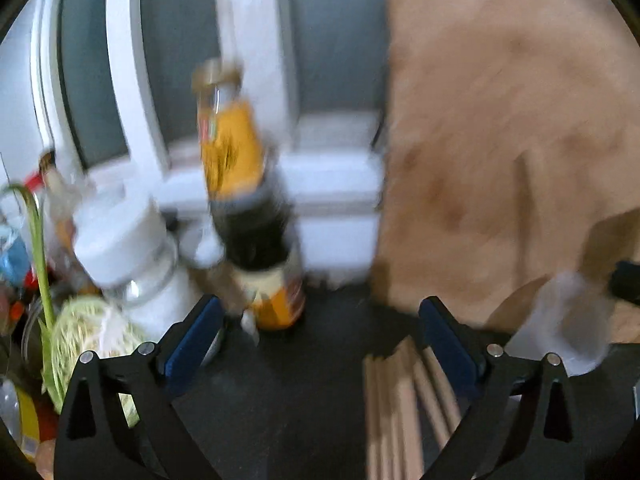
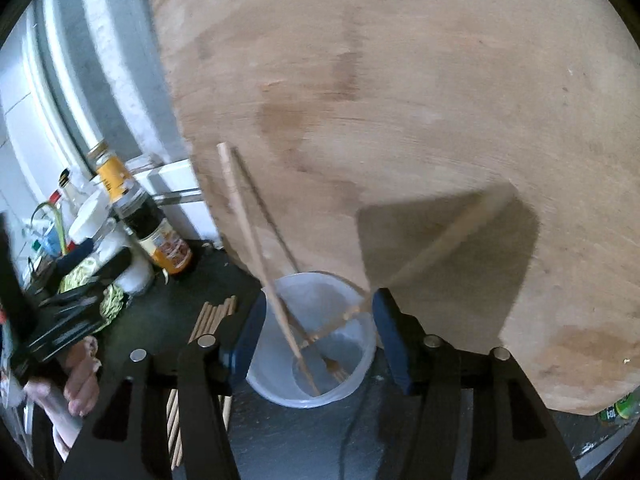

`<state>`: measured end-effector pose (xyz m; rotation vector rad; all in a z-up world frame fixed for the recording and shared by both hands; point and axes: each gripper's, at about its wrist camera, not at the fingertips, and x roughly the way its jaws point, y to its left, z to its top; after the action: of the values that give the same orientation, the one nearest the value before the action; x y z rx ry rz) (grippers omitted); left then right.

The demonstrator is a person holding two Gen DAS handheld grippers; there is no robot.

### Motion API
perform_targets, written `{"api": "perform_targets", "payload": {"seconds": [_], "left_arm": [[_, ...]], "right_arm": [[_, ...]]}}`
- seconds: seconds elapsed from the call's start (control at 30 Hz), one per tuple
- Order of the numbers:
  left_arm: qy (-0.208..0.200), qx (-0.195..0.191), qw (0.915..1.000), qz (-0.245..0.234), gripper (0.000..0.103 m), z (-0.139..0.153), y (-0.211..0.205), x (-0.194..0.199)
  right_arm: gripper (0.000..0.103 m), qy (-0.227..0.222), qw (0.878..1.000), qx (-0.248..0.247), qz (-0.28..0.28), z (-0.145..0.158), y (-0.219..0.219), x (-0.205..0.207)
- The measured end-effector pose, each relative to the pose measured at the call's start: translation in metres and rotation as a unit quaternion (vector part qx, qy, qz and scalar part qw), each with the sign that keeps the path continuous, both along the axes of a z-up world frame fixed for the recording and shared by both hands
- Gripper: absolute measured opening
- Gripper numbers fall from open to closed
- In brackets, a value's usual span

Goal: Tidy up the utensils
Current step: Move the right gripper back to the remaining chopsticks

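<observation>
Chopsticks [image 1: 404, 400] lie in a bundle on the dark bench [image 1: 288, 392] in the left wrist view, just inside the right-hand finger of the left hand-held gripper [image 1: 320, 340]. Its jaws stand wide apart with nothing between the pads. A sauce bottle [image 1: 248, 200] and a white-lidded jar [image 1: 124, 252] stand ahead of it and to its left, blurred. Judging by this, the step in hand is fetching the next sticks; the next move calls for lowering the jaws astride the bundle and closing.

Seen from the right wrist, the right hand-held gripper [image 2: 316, 344] hovers over a translucent cup [image 2: 312, 396], jaws about half apart and gripping nothing. Only this view shows the cup's inside: a long chopstick [image 2: 256, 248], a second stick and a small fork [image 2: 334, 368] stand in it, leaning towards a big wooden board [image 2: 400, 120]. It also shows the person's hand [image 2: 80, 380] on the left tool, far to this gripper's left.
</observation>
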<state>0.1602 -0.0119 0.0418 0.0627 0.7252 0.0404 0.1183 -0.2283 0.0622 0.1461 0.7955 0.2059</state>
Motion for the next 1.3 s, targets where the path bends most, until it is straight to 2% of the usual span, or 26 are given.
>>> {"api": "perform_targets", "payload": {"seconds": [0.1,0.2,0.3,0.4,0.47,0.53,0.57,0.67,0.7,0.73,0.87,0.97,1.03,1.2,1.3], "left_arm": [[0.047,-0.008,0.9989,0.006,0.098,-0.018,0.007,0.015],[0.07,0.002,0.9975,0.005,0.09,-0.03,0.007,0.022],[0.086,0.011,0.9962,-0.003,0.079,-0.039,0.004,0.025],[0.082,0.03,0.9961,-0.011,0.078,-0.044,-0.002,0.024],[0.085,0.043,0.9955,-0.007,0.076,-0.049,-0.004,0.029],[0.1,0.037,0.9943,0.0,0.063,-0.054,-0.001,0.038],[0.109,0.027,0.9936,0.0,0.06,-0.057,0.002,0.041],[0.128,-0.006,0.9918,-0.009,0.053,-0.064,0.009,0.048],[0.134,-0.016,0.9907,-0.017,0.052,-0.066,0.009,0.049],[0.143,-0.028,0.9889,-0.028,0.049,-0.069,0.009,0.052],[0.172,-0.044,0.9832,-0.043,0.04,-0.083,0.007,0.06],[0.193,-0.06,0.9779,-0.051,0.036,-0.091,0.007,0.063],[0.198,-0.069,0.9763,-0.055,0.029,-0.094,0.007,0.065],[0.205,-0.1,0.9709,-0.075,0.028,-0.098,0.008,0.069],[0.203,-0.097,0.9718,-0.071,0.027,-0.102,0.009,0.072]], "right_arm": [[0.058,-0.001,1.0,-0.009,-0.006,0.0,0.003,-0.002],[0.058,0.004,1.0,-0.002,-0.012,-0.001,-0.001,-0.002],[0.058,-0.018,1.0,0.005,-0.007,0.002,0.003,-0.006],[0.058,-0.059,0.997,-0.014,0.037,0.01,0.018,-0.014],[0.058,-0.103,0.993,-0.016,0.054,0.018,0.026,-0.027],[0.057,-0.114,0.989,0.009,0.096,0.02,0.034,-0.034],[0.053,-0.112,0.987,0.016,0.113,0.02,0.037,-0.035],[0.043,-0.086,0.984,0.015,0.154,0.012,0.057,-0.035],[0.037,-0.065,0.984,0.001,0.165,0.005,0.067,-0.032],[0.035,-0.048,0.984,-0.011,0.174,-0.002,0.075,-0.029],[0.025,0.012,0.98,-0.045,0.193,-0.032,0.1,-0.019],[0.021,0.044,0.977,-0.066,0.197,-0.052,0.115,-0.012],[0.019,0.058,0.976,-0.081,0.193,-0.065,0.123,-0.01],[0.019,0.07,0.974,-0.118,0.182,-0.086,0.13,-0.005],[0.019,0.081,0.972,-0.135,0.177,-0.097,0.133,-0.001]]}}
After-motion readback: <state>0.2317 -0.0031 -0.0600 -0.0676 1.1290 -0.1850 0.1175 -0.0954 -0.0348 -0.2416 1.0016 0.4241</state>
